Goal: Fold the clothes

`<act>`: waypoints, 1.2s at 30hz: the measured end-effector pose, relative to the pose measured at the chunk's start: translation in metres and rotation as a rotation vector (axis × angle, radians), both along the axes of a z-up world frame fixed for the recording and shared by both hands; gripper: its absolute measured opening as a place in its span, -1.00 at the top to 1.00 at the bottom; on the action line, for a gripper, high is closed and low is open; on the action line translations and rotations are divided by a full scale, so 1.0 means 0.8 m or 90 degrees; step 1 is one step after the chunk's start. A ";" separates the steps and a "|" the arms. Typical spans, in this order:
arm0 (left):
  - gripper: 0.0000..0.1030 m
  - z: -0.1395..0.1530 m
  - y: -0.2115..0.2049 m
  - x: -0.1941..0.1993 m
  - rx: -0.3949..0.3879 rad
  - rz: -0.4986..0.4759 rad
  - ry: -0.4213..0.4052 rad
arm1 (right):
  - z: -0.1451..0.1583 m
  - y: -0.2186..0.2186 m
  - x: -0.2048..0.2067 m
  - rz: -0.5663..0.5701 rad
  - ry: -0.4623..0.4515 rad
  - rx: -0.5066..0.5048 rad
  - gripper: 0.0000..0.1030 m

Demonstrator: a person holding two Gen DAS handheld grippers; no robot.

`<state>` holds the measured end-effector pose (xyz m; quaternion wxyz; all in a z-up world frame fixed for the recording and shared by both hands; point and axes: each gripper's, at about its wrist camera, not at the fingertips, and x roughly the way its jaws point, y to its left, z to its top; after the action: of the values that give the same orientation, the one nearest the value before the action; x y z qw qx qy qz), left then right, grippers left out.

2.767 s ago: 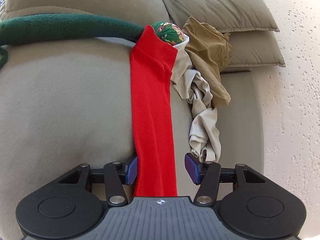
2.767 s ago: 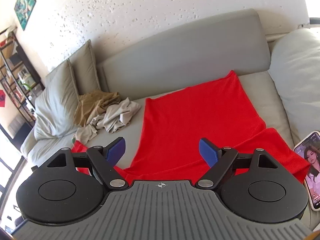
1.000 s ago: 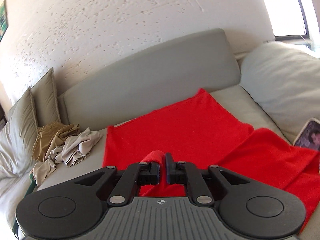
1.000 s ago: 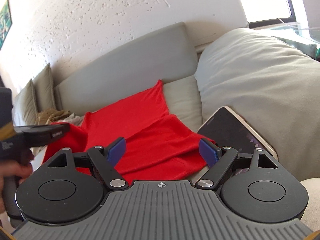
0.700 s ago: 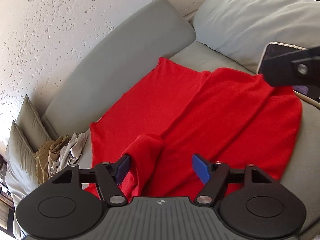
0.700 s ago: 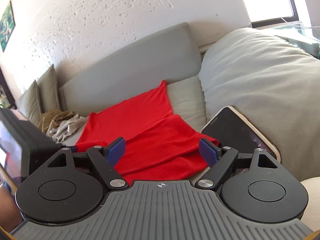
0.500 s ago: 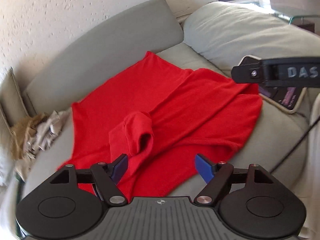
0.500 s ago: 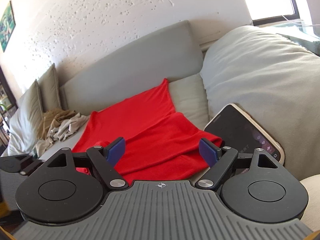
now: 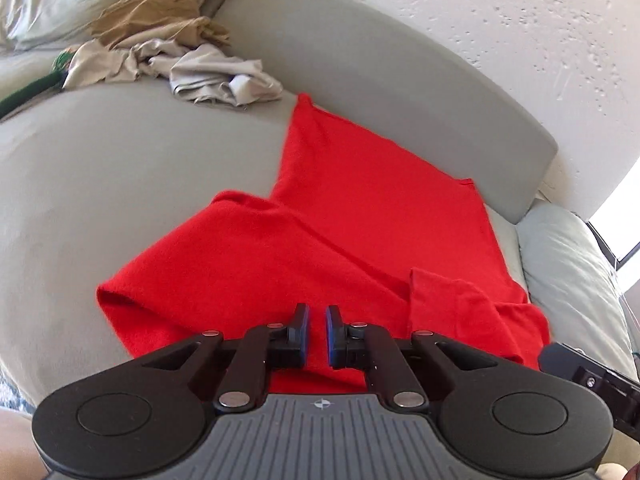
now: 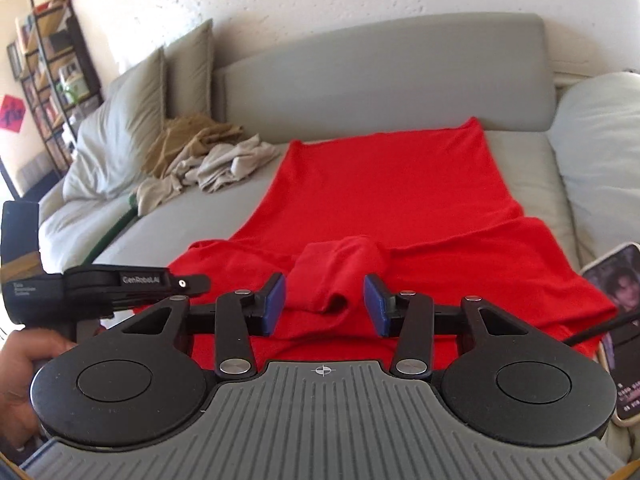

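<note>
Red knit long-sleeved garment lies spread on the seat of the grey fabric sofa, body flat, far hem up against the backrest. One sleeve is doubled back over the chest, its cuff forming a raised lump near the front edge.

Left claw: blue pads nearly together, a thin slit between them, red cloth directly under and behind; cannot tell from the left wrist view whether any fabric is pinched. In the right wrist view the same tool comes in from the left, held by a hand, its tip over the garment's left edge.

Right claw: jaws wide apart, empty, poised just in front of the folded cuff, the cuff seen between the two pads.

Crumpled pile of beige and tan clothes sits farther left on the seat, apart from the red garment, next to the pale cushions. A smartphone with lit screen rests at the right, just beside the garment's right sleeve
</note>
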<state>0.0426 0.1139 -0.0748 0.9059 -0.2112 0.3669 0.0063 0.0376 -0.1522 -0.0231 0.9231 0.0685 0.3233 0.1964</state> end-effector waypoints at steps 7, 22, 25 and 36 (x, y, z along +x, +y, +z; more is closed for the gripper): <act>0.87 0.000 -0.003 0.001 0.094 -0.034 -0.004 | -0.034 0.090 0.063 0.027 0.088 -0.058 0.10; 0.85 -0.009 0.010 0.002 0.055 -0.016 0.006 | -0.059 0.089 0.088 -0.034 0.139 -0.087 0.87; 0.85 -0.009 0.009 0.000 0.060 -0.018 0.003 | -0.041 0.054 0.077 -0.088 0.098 -0.064 0.87; 0.85 -0.002 -0.017 -0.008 0.142 -0.029 -0.009 | -0.065 -0.123 0.077 -0.262 0.185 0.041 0.87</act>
<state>0.0362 0.1005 -0.0764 0.9262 -0.1004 0.3625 0.0251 0.0991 -0.2502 -0.0748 0.8848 0.1899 0.4255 0.0028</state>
